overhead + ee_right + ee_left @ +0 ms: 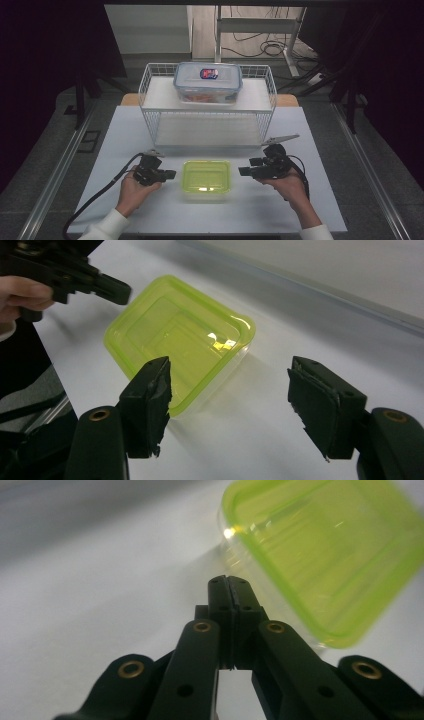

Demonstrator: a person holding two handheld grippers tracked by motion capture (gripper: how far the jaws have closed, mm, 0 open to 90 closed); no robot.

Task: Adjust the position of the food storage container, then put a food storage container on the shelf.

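1. Green-lidded container (206, 178) sits near the desk's (310, 200) front edge, between both grippers.
2. Left gripper (170, 174): fingers pressed together, holding nothing.
3. Right gripper (242, 171): fingers spread, empty.
4. Wire basket (150, 107) behind carries a blue-lidded box (208, 81).

A white table (125, 140) carries a lime-lidded clear container (206, 178) near its front edge, flat and upright. Behind it stands a white wire rack (150, 105), whose upper shelf bears a blue-lidded clear box (207, 82).
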